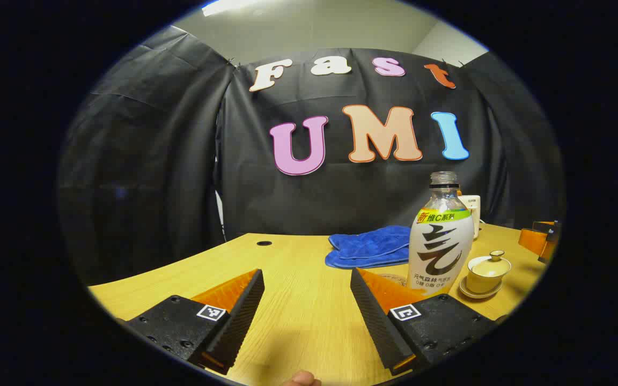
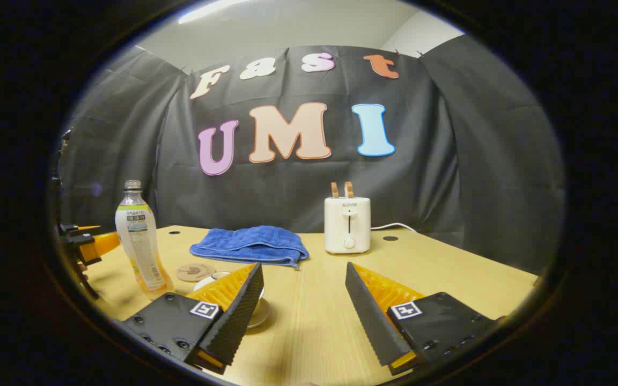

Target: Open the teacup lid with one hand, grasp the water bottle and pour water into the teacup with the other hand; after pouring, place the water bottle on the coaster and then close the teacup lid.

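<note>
The water bottle (image 1: 440,236) stands upright on the wooden table (image 1: 298,316), clear with a white and green label. Just right of it sits the cream teacup (image 1: 487,271) on its saucer, lid on. My left gripper (image 1: 306,273) is open and empty, left of the bottle and short of it. In the right gripper view the bottle (image 2: 140,241) stands at the left with a round coaster (image 2: 195,272) beside it. My right gripper (image 2: 303,266) is open and empty; its left finger hides most of the teacup (image 2: 213,277). The other gripper (image 2: 86,244) shows at the left edge.
A folded blue cloth (image 1: 370,246) lies behind the bottle, also seen mid-table as the cloth (image 2: 250,245). A white toaster (image 2: 347,224) with its cord stands at the back. The other gripper (image 1: 542,241) sits at the far right edge, beyond the teacup.
</note>
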Motion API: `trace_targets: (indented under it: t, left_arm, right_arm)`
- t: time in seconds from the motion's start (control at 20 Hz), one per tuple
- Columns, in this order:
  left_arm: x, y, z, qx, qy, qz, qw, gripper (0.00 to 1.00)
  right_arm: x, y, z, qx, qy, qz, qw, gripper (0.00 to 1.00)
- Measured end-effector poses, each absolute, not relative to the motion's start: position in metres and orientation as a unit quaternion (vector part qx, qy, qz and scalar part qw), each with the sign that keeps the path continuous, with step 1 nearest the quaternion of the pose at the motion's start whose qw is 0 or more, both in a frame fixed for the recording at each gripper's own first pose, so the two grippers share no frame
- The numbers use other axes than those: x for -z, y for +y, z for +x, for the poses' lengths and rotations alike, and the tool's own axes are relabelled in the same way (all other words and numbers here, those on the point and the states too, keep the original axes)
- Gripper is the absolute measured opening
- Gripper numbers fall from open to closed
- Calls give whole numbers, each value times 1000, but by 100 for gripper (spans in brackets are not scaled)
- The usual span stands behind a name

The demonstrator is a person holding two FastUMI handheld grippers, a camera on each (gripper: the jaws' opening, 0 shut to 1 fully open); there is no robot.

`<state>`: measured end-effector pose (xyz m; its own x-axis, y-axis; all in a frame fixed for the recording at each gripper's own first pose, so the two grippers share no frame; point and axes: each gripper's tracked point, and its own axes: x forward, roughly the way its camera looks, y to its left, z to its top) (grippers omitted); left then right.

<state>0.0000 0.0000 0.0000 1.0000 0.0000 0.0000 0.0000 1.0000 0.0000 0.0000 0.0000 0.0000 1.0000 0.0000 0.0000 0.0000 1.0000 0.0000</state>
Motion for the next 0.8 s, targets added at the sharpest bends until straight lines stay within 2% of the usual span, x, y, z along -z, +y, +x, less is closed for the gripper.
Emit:
trace_targets:
  t: [0.3, 0.8]
  left_arm:
    - [0, 10, 3, -25, -1, -1, 1000, 95]
    - [0, 10, 3, -25, -1, -1, 1000, 95]
  right_arm:
    - [1, -3, 1, 4, -1, 0, 1000, 95]
    - [1, -4, 3, 10, -2, 0, 1000, 95]
